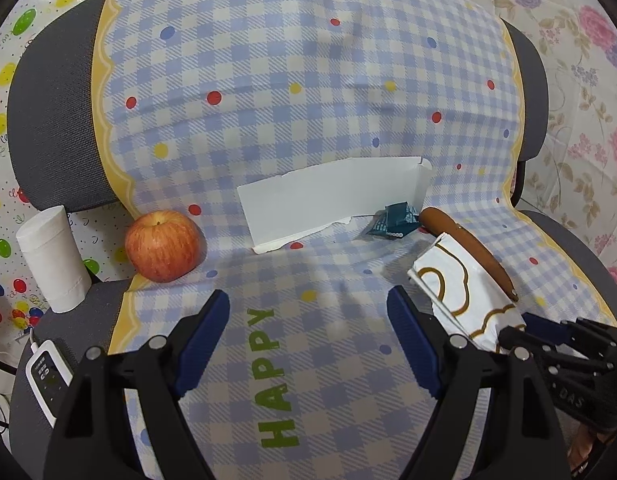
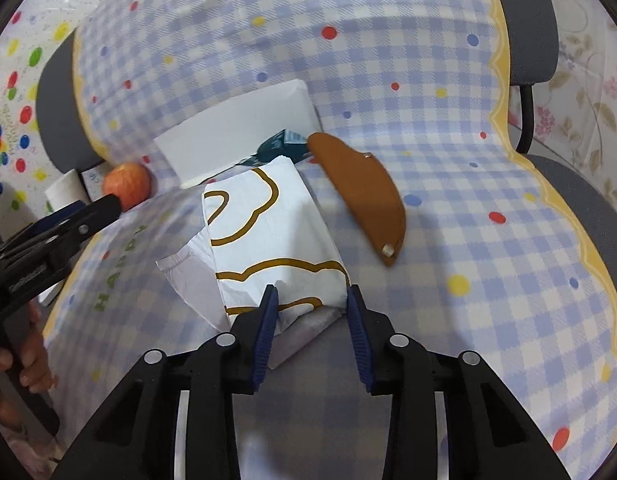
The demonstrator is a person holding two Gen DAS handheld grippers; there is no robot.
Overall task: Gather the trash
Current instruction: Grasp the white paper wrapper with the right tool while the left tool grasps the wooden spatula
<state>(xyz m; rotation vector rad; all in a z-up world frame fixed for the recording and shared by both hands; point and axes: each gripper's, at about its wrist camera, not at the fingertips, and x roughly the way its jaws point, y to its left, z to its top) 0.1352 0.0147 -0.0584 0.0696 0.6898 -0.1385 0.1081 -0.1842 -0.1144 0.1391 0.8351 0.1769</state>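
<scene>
Right claw point(image 2: 310, 300) clamps the near end of a white bag with brown looped print point(image 2: 268, 240); both blue pads press its crumpled edge, and the rest of the bag stretches forward from the claw over the checked cloth point(image 2: 468, 240) that covers the chair seat. Judgement: the bag is the collection sack, held by one edge so its mouth can be opened or fed. Whether the mouth is open cannot be told. Left claw point(image 1: 308, 312) hangs released, jaws wide apart with nothing between them, above the "HAPPY" lettering on the cloth; the bag lies just to its right. Judgement: it is kept free to fetch scraps. Ahead of the right claw, just past the bag's far end, sits a dark teal wrapper point(image 1: 392, 222), crumpled, touching or nearly touching a white torn card box point(image 1: 332, 200) propped against the chair back. This is probably the trash to collect. A brown curved pouch point(image 2: 360, 192) lies to the right of the bag, near the wrapper. Forward and left of the left claw: an apple point(image 1: 162, 246), then a tissue roll point(image 1: 52, 258) beyond the cloth edge. A white remote point(image 1: 46, 376) lies beside the left claw on the grey seat.
</scene>
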